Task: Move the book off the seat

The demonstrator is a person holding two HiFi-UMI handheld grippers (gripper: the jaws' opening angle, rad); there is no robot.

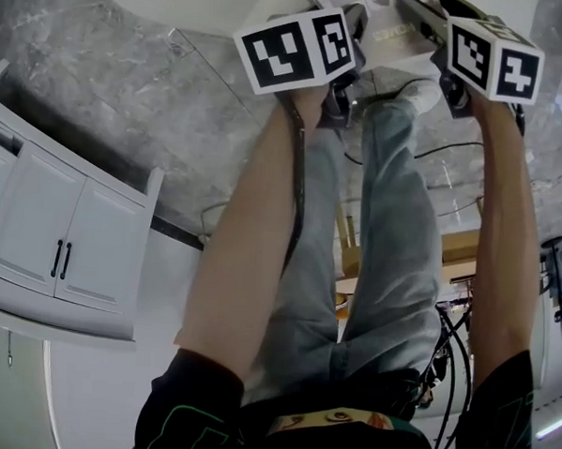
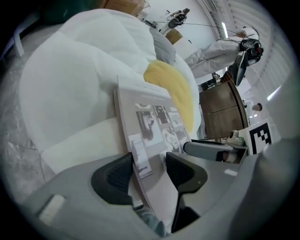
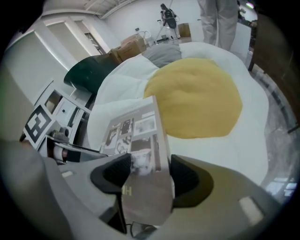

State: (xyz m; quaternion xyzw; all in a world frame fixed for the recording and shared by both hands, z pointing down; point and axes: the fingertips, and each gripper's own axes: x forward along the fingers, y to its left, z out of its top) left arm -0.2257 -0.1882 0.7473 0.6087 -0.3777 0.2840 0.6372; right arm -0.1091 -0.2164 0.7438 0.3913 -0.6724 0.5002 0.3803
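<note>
The book [image 2: 154,126], thin with a grey cover of small photos, rests on a big white cushioned seat [image 2: 79,79] beside a yellow cushion [image 2: 173,89]. Its near edge lies between the jaws of my left gripper [image 2: 147,176], which stand wide and do not press it. From the other side, the book [image 3: 136,136] also sits between the spread jaws of my right gripper [image 3: 147,176], below the yellow cushion [image 3: 197,98]. In the head view both grippers, left [image 1: 352,25] and right [image 1: 419,15], meet at the book [image 1: 390,32] at the top edge.
The person's legs in jeans [image 1: 384,224] fill the middle of the head view over a marble floor [image 1: 129,79]. A white cabinet [image 1: 64,245] stands at left, cables [image 1: 452,369] at lower right. A wooden cabinet [image 2: 220,112] and a dark green chair [image 3: 89,70] flank the seat.
</note>
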